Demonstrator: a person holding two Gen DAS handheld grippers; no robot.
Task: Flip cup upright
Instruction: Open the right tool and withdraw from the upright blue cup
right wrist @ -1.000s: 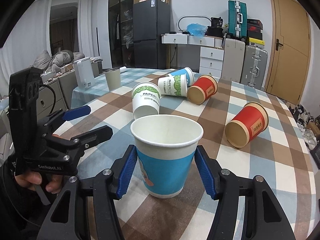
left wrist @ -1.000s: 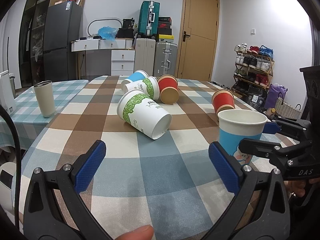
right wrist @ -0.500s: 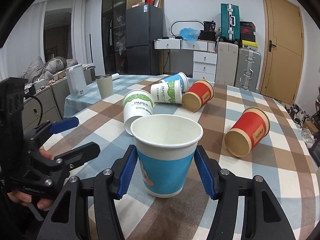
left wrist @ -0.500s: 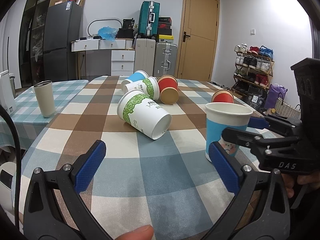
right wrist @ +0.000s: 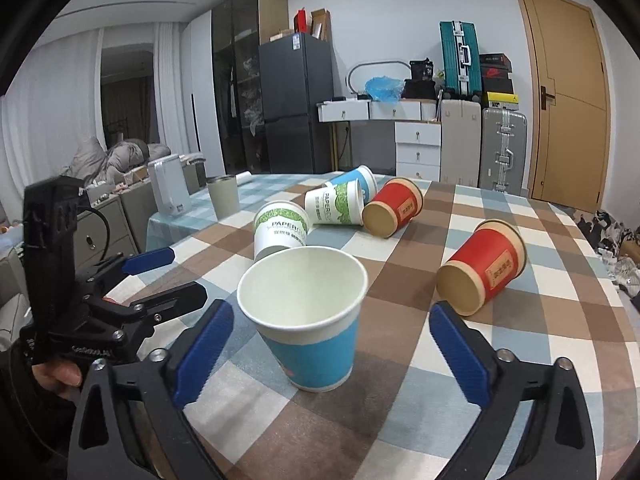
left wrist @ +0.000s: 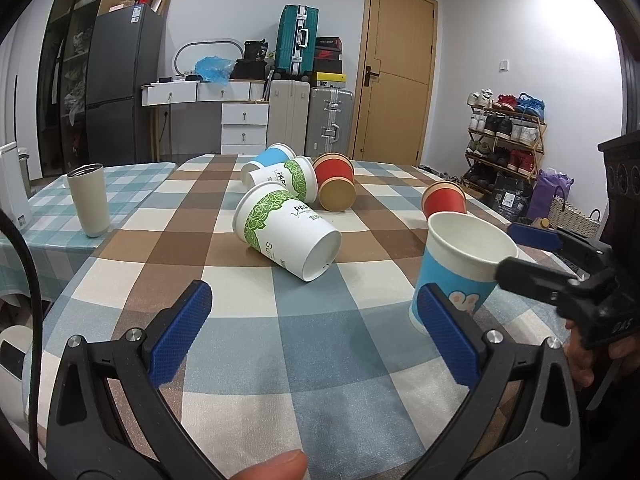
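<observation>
A blue paper cup (right wrist: 308, 320) stands upright on the checked table, mouth up; it also shows in the left wrist view (left wrist: 460, 276). My right gripper (right wrist: 332, 354) is open, its blue pads wide on either side of the cup and apart from it. My left gripper (left wrist: 316, 332) is open and empty over the near table, left of the cup. Several cups lie on their sides: a green-leaf cup (left wrist: 286, 232), a second green-leaf cup (right wrist: 334, 208), a far blue cup (left wrist: 266, 158), a red cup (left wrist: 334, 186) and another red cup (right wrist: 482, 266).
A beige tumbler (left wrist: 89, 200) stands upright on the left table (left wrist: 40, 216). The checked tablecloth (left wrist: 240, 360) covers the main table; its right edge is near the shoe rack (left wrist: 506, 136). Suitcases, drawers and a fridge stand beyond the far edge.
My right gripper has opened and let go of the blue cup, which now stands free on the table. The left gripper has not moved.
</observation>
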